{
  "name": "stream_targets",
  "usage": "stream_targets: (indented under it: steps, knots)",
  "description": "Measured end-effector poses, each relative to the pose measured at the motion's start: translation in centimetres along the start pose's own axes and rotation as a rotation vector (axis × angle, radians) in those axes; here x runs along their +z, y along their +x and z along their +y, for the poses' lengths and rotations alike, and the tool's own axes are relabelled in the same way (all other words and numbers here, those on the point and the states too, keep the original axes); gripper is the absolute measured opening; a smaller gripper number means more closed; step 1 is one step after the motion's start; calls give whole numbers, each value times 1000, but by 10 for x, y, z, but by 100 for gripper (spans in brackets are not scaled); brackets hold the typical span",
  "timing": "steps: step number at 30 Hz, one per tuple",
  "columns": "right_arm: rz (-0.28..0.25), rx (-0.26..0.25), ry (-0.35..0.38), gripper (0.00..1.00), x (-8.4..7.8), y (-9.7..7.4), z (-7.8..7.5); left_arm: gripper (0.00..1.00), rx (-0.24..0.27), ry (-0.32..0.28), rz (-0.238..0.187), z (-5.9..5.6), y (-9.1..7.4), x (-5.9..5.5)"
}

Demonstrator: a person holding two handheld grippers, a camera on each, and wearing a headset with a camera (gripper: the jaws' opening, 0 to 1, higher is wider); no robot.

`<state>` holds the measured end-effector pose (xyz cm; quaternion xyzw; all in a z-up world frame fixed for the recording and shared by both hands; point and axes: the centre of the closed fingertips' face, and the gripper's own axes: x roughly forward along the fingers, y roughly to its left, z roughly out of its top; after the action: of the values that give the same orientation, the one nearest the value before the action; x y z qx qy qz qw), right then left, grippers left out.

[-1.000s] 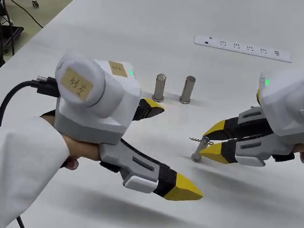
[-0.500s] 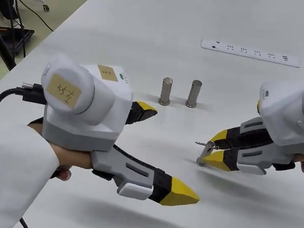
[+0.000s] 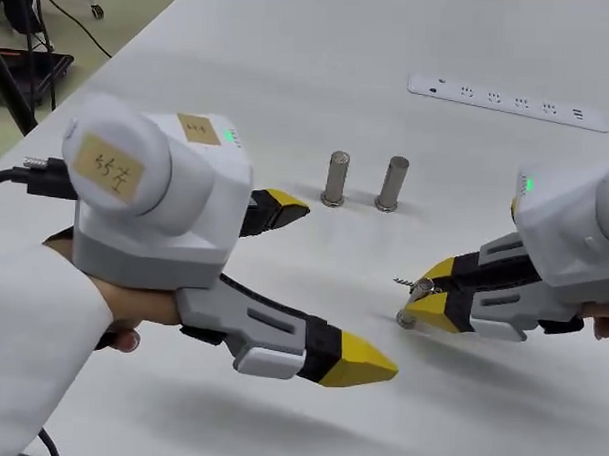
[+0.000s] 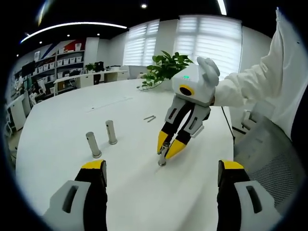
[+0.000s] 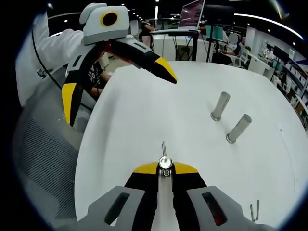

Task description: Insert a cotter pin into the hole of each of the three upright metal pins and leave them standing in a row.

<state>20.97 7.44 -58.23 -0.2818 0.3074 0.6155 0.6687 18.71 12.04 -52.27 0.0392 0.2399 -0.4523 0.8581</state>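
Desk (image 3: 240,66), white, carrying all items. Metal pins, standing, two: left pin (image 3: 336,177) and right pin (image 3: 391,183), set side by side near the middle of the head view, upright and apart from both grippers; positions unchanged from the earlier frames. Third metal pin (image 3: 413,304): found at 5 o'clock of the standing pair, gripped between the closed jaws of the right gripper (image 3: 429,290), leaning slightly, base on the desk, as before. Cotter pin (image 3: 407,283): seen passed through the top of the third metal pin, its end projecting toward 9 o'clock. Left gripper (image 3: 332,286): held above the desk, jaws spread wide and empty; its far jaw tip, earlier just beside the left pin's base, is now drawn off toward 9 o'clock. Power strip (image 3: 509,102): laid at 1 o'clock, well apart. Spare cotter pins (image 4: 149,118): noted lying loose beyond the standing pair in the left gripper view.
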Motion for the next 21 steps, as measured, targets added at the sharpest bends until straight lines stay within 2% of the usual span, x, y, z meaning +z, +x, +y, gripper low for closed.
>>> stream_targets:
  steps: [7,13,21]
  knots:
    - [9,-4,-3,4,2,1,-2,95,19,-11,-5,5,-4,0]
    - [-12,1,-10,4,16,5,-9,95,36,-20,-2,9,-8,-2]
    - [-15,-4,-43,4,35,17,-21,97,11,-30,7,2,-8,-7]
